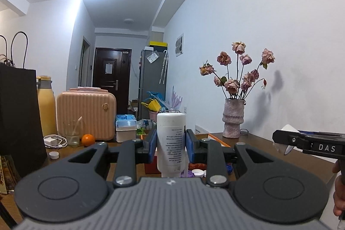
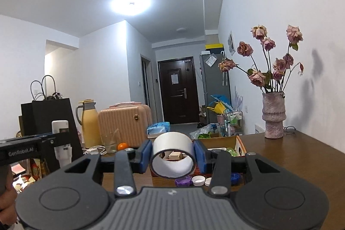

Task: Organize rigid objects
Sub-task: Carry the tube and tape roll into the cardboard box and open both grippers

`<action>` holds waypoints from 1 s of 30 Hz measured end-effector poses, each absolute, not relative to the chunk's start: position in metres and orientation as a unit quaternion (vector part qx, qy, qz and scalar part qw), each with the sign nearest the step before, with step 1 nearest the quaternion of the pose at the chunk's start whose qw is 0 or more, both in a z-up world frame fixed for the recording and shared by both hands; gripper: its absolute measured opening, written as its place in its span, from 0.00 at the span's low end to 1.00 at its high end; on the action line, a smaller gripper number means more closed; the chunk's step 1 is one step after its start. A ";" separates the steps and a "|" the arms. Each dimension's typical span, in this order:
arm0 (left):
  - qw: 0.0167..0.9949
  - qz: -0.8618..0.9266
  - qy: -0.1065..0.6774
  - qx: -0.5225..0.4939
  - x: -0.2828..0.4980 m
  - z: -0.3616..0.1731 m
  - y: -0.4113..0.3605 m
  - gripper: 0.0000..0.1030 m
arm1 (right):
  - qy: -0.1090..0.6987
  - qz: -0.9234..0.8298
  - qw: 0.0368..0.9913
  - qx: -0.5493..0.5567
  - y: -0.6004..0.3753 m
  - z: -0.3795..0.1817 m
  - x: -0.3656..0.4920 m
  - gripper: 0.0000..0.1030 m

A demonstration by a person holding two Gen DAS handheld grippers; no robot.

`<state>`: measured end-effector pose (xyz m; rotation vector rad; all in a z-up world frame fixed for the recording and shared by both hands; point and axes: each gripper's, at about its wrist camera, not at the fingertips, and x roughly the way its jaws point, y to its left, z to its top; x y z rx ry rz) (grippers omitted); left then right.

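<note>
My left gripper [image 1: 171,143] is shut on a white bottle [image 1: 171,139] with printed text, held upright above the wooden table [image 1: 269,150]. It also shows in the right wrist view [image 2: 60,143] at the left. My right gripper [image 2: 172,154] is shut on a white tape roll [image 2: 172,154], its hole facing the camera; the roll shows in the left wrist view [image 1: 286,139] at the right. Loose bottle caps, purple [image 2: 183,182], white [image 2: 198,180] and blue [image 2: 235,178], lie on the table below the grippers. An open cardboard box [image 2: 239,143] with items stands behind them.
A vase of dried roses [image 2: 273,115] stands at the table's right rear. At the left are a black bag [image 2: 47,120], a yellow thermos [image 2: 89,122], a peach case [image 2: 125,124], a glass [image 1: 72,133], an orange [image 1: 88,140] and a charger [image 1: 55,141].
</note>
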<state>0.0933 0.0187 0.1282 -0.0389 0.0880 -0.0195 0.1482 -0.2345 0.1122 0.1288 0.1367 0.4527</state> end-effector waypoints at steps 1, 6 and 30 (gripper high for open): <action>0.999 -0.011 0.047 -0.019 0.095 0.127 0.018 0.27 | 0.070 0.224 0.970 0.064 -0.234 0.111 0.150 0.41; 0.998 -0.003 0.064 -0.022 0.103 0.118 0.022 0.27 | 0.083 0.219 0.970 0.069 -0.237 0.101 0.160 0.41; 0.984 -0.039 0.168 0.047 0.355 0.094 0.038 0.27 | 0.173 0.236 0.956 0.021 -0.241 0.071 0.386 0.41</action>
